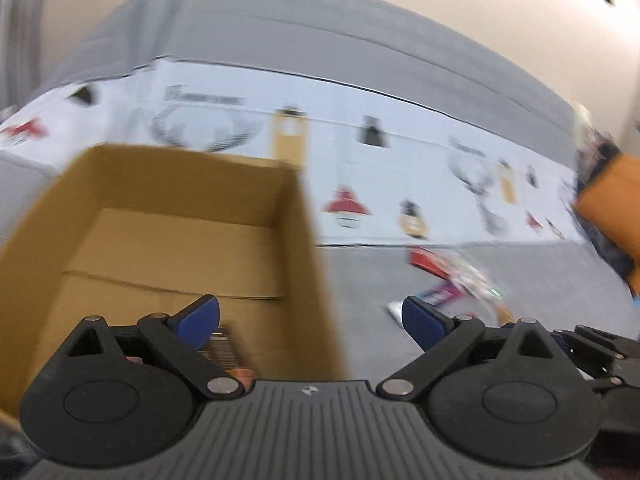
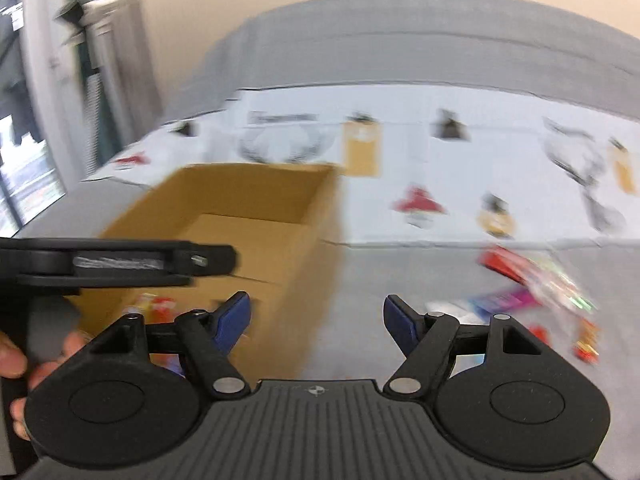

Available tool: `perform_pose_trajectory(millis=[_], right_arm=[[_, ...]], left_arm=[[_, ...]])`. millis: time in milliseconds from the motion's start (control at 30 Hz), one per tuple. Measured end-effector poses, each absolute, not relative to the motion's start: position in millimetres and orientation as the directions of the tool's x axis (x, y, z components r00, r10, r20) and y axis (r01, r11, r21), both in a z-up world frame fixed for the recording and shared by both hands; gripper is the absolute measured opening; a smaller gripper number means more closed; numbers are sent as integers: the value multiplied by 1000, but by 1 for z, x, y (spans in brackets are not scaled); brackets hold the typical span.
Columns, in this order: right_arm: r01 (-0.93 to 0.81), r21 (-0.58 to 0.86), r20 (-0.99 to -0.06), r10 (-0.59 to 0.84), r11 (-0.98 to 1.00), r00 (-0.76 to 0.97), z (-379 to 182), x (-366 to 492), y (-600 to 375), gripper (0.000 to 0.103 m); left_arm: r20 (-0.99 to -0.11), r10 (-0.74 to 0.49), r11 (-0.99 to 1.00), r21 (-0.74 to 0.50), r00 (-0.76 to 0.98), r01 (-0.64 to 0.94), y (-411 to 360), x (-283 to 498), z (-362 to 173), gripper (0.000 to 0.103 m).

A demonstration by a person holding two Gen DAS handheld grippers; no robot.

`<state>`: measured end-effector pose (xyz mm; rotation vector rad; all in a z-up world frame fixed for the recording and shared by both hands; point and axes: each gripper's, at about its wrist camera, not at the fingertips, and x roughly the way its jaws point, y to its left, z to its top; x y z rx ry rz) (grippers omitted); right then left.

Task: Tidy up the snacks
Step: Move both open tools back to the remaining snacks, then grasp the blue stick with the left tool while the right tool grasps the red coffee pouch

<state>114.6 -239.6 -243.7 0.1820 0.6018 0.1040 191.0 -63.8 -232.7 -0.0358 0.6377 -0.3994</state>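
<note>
Both hands between picks. Left gripper (image 1: 311, 316) jaws wide apart, empty, beside cardboard box (image 1: 312, 240). Right gripper (image 2: 316, 316) jaws spread, empty. Few packets already in box; loose snacks (image 2: 532, 284) heaped on grey bed, right of box. Next, likely: reach heap, close on one packet.

left gripper (image 1: 310, 318) fingers apart, empty | cardboard box (image 1: 176, 216) left | snacks (image 1: 460, 280) right, blurred

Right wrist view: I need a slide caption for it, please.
Open right hand-held gripper beside a cardboard box, loose snack packets lying on the grey surface.
</note>
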Motion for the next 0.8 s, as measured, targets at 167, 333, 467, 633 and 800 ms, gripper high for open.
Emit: perform_pose_trajectory(millis=[167,333,467,633,800], right_arm=[[75,192,-579,51,979,814,-274,92,-309,74],[169,206,-619,-5,964,785,-307,89,-366,63],[174,193,-653,-6,966,758,-327,105,-395,61],[165,267,-703,75,950,707,-353,139,-417,61],[120,278,-737,131,953,664,-368,169,-411,60]], left_arm=[[-608,-415,885,-96,677,456,-136,180,-255,95],[-672,-460,834,-101,581,543,-198,187,-293,77],[-718,-480,813,-147,504,564,-240,213,-328,70],[-767,-439,819,-128,467,560,-268,238,-372,54],[-766,-384,825,-34,515,564,-266,246,-375,19]])
